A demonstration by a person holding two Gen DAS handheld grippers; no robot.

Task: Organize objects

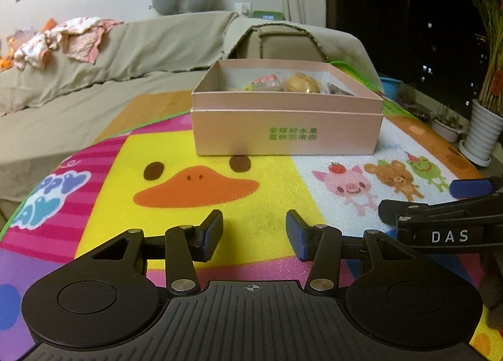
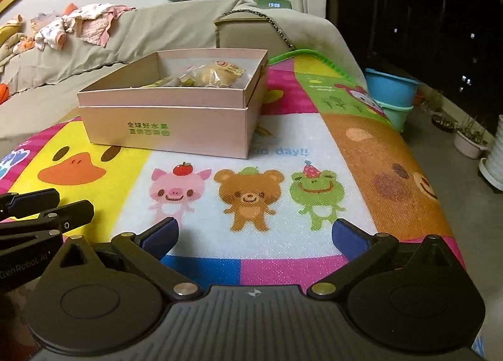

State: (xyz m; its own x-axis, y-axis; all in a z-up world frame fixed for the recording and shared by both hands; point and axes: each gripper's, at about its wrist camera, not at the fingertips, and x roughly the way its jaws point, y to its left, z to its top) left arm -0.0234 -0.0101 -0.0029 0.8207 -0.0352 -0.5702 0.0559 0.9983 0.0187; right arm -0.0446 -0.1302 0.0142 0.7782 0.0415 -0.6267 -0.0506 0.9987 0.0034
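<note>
You see a pale pink box (image 1: 284, 133) with green lettering at centre frame, on a play mat (image 1: 257, 204) printed with a yellow duck face, pink stripes and a pink pig, brown bear and green frog. Your black grippers carry blue pads (image 2: 160, 240). Blue tubs (image 2: 391, 87) sit upper right.

Right gripper (image 2: 254, 235) jaws wide, empty — over cartoon play mat (image 2: 314, 147). Pink box (image 2: 169, 125) with wrapped snacks (image 2: 217, 75) far left. Left gripper (image 2: 34, 204) near left edge.
</note>
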